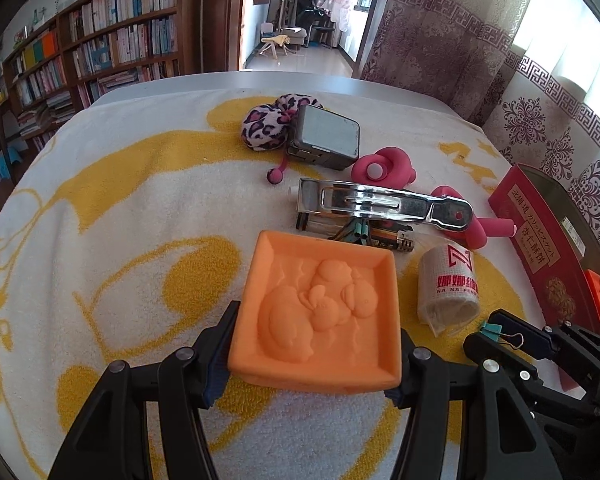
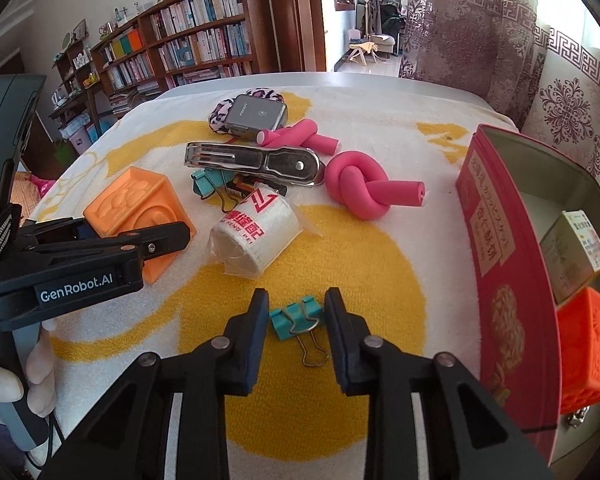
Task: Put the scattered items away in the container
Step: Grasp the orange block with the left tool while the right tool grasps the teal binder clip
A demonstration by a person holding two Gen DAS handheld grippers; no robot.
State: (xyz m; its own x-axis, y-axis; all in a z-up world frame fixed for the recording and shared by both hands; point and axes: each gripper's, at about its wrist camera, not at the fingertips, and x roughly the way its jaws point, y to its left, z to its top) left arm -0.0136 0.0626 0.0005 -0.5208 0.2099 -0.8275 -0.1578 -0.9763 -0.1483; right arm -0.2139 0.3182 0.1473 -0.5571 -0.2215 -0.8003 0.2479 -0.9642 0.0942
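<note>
Scattered items lie on a fluffy white and yellow towel that covers the table. The left gripper holds a square orange foam tile with a raised cartoon relief; its jaws press on the two side edges. The right gripper has its jaws on both sides of a teal binder clip with thin wire handles; the jaws look to touch the clip, so they grip it. The container, a red tin box with smooth metal walls, stands at 3 o'clock from the clip.

At 12 o'clock from the clip lie a roll of white bandage in clear wrap, a shiny steel hole punch, a knotted pink foam curler and a grey power bank on a leopard-print plush piece.

Only the right wrist view looks into the box: a small paper carton and an orange-red relief block are inside. It also shows a second teal clip and a gloved hand. The left wrist view alone shows the tile's relief from above.
</note>
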